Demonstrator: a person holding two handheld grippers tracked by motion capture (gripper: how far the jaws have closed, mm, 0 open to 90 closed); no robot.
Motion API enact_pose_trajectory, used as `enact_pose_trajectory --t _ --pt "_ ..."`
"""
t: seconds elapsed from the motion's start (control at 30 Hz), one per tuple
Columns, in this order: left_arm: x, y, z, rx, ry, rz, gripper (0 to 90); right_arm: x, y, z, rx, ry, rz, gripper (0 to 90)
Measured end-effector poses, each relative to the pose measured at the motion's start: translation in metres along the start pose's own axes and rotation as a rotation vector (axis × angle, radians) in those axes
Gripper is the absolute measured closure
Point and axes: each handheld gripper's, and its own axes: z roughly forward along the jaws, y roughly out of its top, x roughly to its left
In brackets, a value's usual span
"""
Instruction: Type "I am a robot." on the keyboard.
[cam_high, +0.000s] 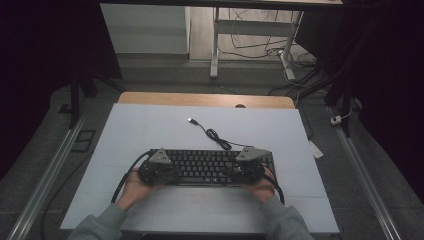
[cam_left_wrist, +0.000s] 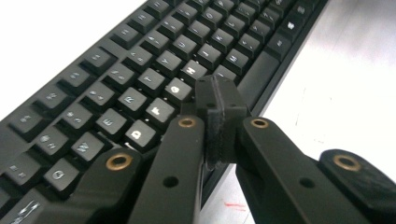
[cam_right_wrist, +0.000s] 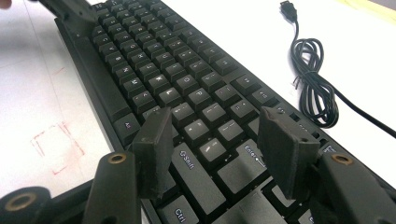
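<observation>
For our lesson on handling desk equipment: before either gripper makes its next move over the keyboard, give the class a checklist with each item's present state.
1. Keyboard flat on the white table top: ok.
2. Left gripper jaws shut, pads together, nothing between them, near the F and G keys: ok.
3. Right gripper jaws open, over the Shift and Enter end: ok.
4. USB cable coiled on the table beyond the keyboard, clear of both grippers: ok.
5. USB plug lying loose, not plugged in: ok.
6. Whether either gripper is pressing a key: cannot tell.
</observation>
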Motion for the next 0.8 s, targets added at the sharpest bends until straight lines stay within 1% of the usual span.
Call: enact_pose_trajectory --t 0.1,0.13,0.2,0.3,0.5,0.63,0.8 --pt "0.001 0.000 -0.004 -0.012 0.006 -0.007 88.6 0.001 0.000 0.000 -0.002 0.001 -0.001 45.6" --pt "0.001 0.000 -0.005 -0.020 0.008 -0.014 86.7 0.001 0.000 0.000 -0.001 0.001 -0.001 45.6" --pt "0.003 -0.001 -0.008 -0.033 0.010 -0.028 80.8 0.001 0.000 0.000 -0.001 0.001 -0.002 45.5" --pt "0.005 -0.001 -0.011 -0.044 0.027 -0.050 69.5 0.001 0.000 0.000 -0.002 0.002 -0.001 45.5" --pt "0.009 -0.002 -0.017 -0.059 0.058 -0.079 53.7 0.000 0.000 0.000 -0.003 0.001 -0.002 45.4" --pt "0.012 -0.003 -0.020 -0.060 0.078 -0.101 46.5 0.001 0.000 0.000 -0.002 0.002 0.000 45.3" --pt "0.017 -0.005 -0.023 -0.061 0.097 -0.128 40.4 0.001 0.000 0.000 0.000 0.001 0.000 45.3"
